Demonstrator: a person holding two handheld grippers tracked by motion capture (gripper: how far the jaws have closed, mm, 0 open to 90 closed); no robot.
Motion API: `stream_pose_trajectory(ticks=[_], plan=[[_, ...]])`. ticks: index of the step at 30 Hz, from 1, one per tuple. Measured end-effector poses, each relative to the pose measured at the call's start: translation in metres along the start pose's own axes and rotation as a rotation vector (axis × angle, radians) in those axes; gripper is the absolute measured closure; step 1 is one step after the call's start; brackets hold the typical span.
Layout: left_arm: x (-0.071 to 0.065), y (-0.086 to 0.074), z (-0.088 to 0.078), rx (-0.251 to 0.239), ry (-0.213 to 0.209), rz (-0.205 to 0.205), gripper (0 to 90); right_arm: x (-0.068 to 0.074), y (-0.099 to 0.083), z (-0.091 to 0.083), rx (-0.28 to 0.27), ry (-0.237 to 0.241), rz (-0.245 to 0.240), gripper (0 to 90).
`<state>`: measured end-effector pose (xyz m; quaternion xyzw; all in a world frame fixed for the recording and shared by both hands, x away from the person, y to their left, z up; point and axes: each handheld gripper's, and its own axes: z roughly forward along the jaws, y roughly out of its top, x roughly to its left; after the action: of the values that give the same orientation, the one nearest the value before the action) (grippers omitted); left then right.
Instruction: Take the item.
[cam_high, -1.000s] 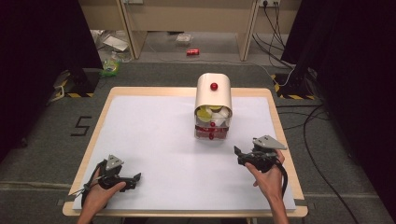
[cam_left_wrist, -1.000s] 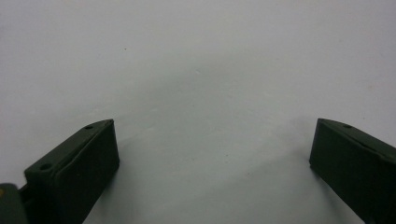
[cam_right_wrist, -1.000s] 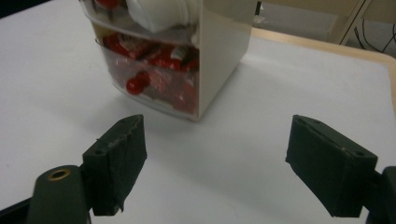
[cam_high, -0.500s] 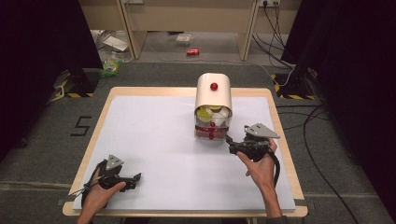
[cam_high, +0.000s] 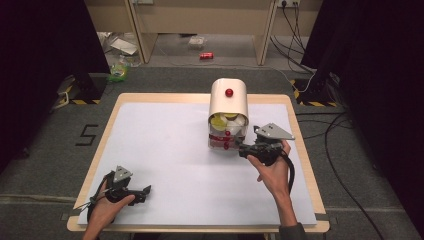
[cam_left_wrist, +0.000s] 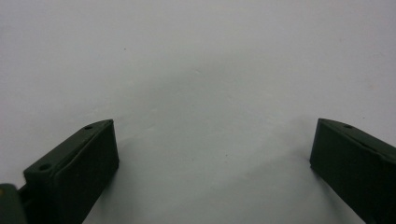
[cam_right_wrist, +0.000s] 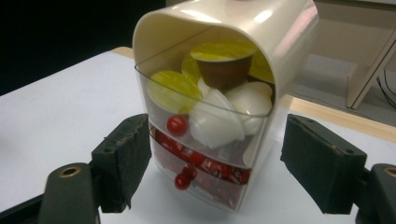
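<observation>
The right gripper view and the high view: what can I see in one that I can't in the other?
Right gripper view alone: the contents up close, with yellow-lidded capsules, white pods and red packets in the lower drawer. High view alone: both hands, the left gripper low on the table, a can on the floor. Shared: the cream drawer box and the open right gripper at its front.

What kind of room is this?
Probably a lab or workshop for recording hand tasks: a table with a white top in a dark-curtained space, cables trailing over the grey floor, and a person holding tongs.
</observation>
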<state>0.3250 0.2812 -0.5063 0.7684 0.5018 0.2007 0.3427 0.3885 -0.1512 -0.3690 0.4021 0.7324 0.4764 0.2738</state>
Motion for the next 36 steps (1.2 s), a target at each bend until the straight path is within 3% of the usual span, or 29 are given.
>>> stream_pose_trajectory(ticks=[11,21,29,36], plan=[[0.000,0.000,0.000,-0.001,-0.001,0.000,0.3,0.016,0.016,0.017,-0.036,0.044,-0.036,25.8],[0.000,0.000,0.000,-0.002,-0.002,-0.001,0.3,0.014,0.018,0.036,-0.034,0.039,-0.043,25.4],[0.000,0.000,0.000,-0.002,-0.001,0.001,0.3,0.014,0.012,0.051,0.011,0.040,-0.057,24.5],[0.000,0.000,0.000,0.000,-0.001,0.002,0.3,0.022,0.014,0.049,0.045,0.034,-0.109,23.8]])
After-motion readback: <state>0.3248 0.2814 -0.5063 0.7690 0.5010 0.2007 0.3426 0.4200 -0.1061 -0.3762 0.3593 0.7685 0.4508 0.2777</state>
